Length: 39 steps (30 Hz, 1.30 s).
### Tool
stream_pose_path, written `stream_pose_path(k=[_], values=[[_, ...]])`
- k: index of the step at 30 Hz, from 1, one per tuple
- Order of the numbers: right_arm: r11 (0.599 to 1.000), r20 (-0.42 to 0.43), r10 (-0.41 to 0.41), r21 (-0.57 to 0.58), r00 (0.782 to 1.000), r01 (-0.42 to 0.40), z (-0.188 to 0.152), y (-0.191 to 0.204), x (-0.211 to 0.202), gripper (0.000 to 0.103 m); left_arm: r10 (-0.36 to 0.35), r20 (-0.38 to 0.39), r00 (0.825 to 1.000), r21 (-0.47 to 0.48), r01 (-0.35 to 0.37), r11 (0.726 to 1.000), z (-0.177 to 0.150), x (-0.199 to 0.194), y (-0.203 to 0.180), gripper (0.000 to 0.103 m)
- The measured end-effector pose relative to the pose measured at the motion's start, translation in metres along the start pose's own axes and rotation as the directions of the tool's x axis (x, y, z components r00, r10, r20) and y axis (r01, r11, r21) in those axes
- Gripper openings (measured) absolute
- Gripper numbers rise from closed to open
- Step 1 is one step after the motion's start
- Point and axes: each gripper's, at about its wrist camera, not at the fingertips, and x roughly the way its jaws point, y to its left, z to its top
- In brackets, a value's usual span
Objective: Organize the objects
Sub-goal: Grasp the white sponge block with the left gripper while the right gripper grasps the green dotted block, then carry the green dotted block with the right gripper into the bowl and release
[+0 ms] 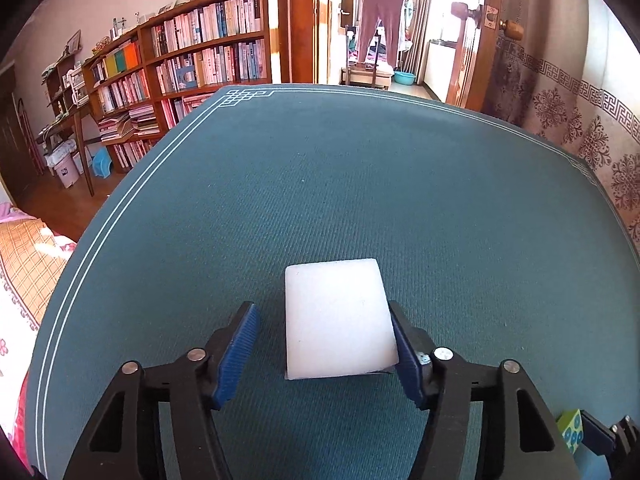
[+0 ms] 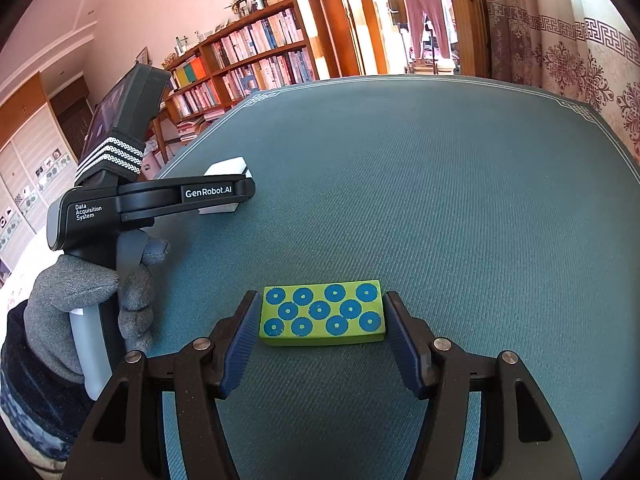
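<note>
Left gripper (image 1: 325, 344) jaws apart around white rectangular foam block (image 1: 338, 322); right gripper (image 2: 318, 338) jaws apart, flanking green blue-dotted rectangular block (image 2: 322, 313) on teal tabletop (image 2: 440, 200).

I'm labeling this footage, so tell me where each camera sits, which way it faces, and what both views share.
Left wrist: on the left gripper, looking along its open fingers at the white block; no hand shows.
Right wrist: on the right gripper, looking along its open fingers at the green block; the gloved left hand shows.
Shared: both blocks, the teal table mat, the bookshelf.
</note>
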Motion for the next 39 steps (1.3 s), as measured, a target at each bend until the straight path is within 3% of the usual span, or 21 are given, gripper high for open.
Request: stream_pose_path(k=[3,13,28,33,39], values=[[1.0,0.0,0.0,0.0,1.0,0.0,0.0,0.0,0.0,0.062,-0.028,0.012,1.0,0.015,0.028,0.999,-0.002,-0.003,0.001,0.047],[1.0,0.002,-0.01,-0.001,1.0,0.01,0.001,-0.002,-0.002,0.062,-0.075,0.065,0.995,0.024,0.074,0.997,-0.004,-0.025,-0.006,0.046],[0.983,0.056,-0.104,0.16,0.993,0.094,-0.026,-0.034,-0.05,0.062,-0.162,0.083,0.983,0.156,0.147,0.977,-0.023,-0.045,-0.049,0.046],[0.965,0.082,-0.193,0.196,0.978,0.174,-0.043,-0.05,-0.089,0.062,-0.182,0.089,0.979,0.182,0.164,0.97,-0.029,-0.052,-0.058,0.046],[0.914,0.092,-0.346,0.259,0.934,0.313,-0.069,-0.082,-0.144,0.062,-0.204,0.089,0.975,0.214,0.182,0.96,-0.036,-0.056,-0.07,0.046]])
